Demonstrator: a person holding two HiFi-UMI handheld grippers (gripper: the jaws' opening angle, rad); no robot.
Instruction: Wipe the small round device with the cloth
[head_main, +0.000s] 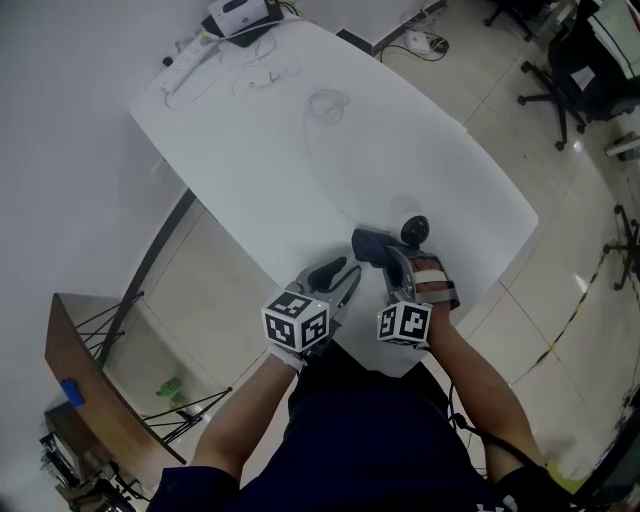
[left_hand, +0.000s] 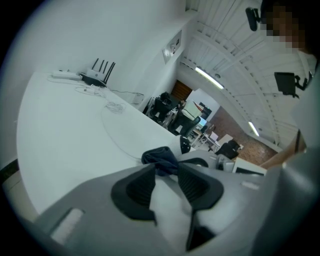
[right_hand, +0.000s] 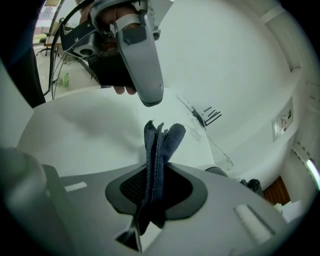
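clamping the dark blue cloth (head_main: 368, 244) tight, the right gripper (head_main: 392, 268) sits just left of the small round black device (head_main: 415, 228) by the white table's (head_main: 300, 150) near edge, while the left gripper (head_main: 338, 278) stands part-open and empty, so a hard swipe could push the unbraced device off.

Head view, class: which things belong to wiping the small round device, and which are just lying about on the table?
Job in hand: cloth, small round device, right hand-held gripper clamping the cloth, left hand-held gripper open.
Lying about: router, power strip, loose cable.
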